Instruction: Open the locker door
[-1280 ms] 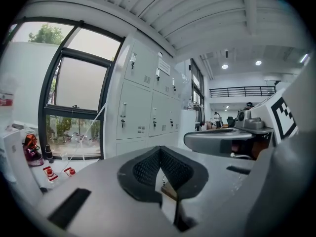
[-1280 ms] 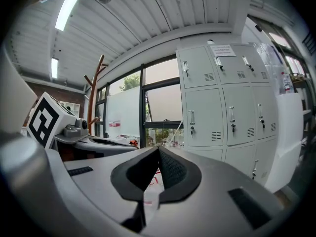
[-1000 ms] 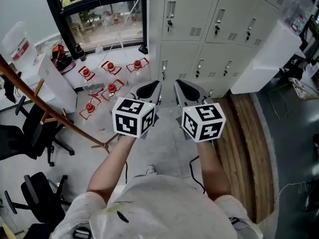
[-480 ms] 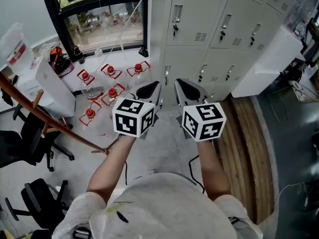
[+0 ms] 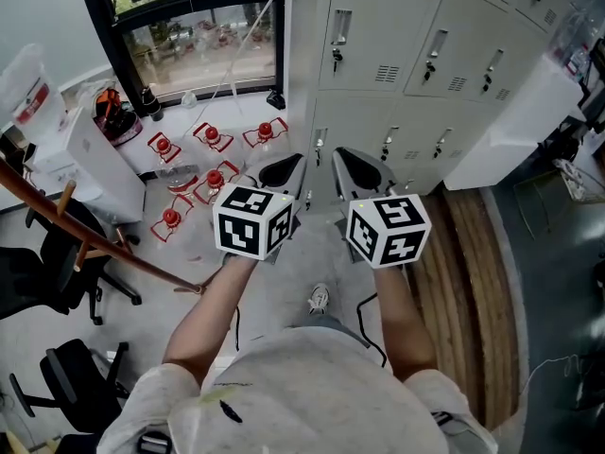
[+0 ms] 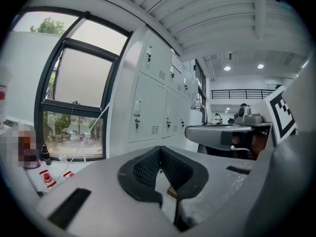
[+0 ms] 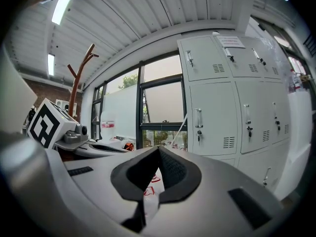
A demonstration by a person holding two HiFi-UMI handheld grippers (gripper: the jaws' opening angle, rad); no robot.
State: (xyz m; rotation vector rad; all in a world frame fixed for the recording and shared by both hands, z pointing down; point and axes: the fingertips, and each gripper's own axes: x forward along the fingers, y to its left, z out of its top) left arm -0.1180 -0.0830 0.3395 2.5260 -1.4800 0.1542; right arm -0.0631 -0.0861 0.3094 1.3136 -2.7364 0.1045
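Locker door point(image 7: 217, 117), grey, closed, faces left tongs point(image 6: 159, 151) and right tongs point(image 7: 158, 151), both pinched together, empty; paper notice point(image 7: 229, 42) shows only in right gripper view.

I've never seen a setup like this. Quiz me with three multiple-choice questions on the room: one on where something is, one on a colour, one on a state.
1. In the head view, where do the lockers stand?
A. left of the window
B. right of the window
C. across the room from the window

2. What colour are the small stands on the floor?
A. red
B. green
C. blue

3. The doors of the lockers in view are:
A. all taken off
B. one swung wide open
C. all shut

Answers:
1 B, the lockers begin just right of the window frame.
2 A, their frames and caps are red.
3 C, every door lies flush with its handle in place.
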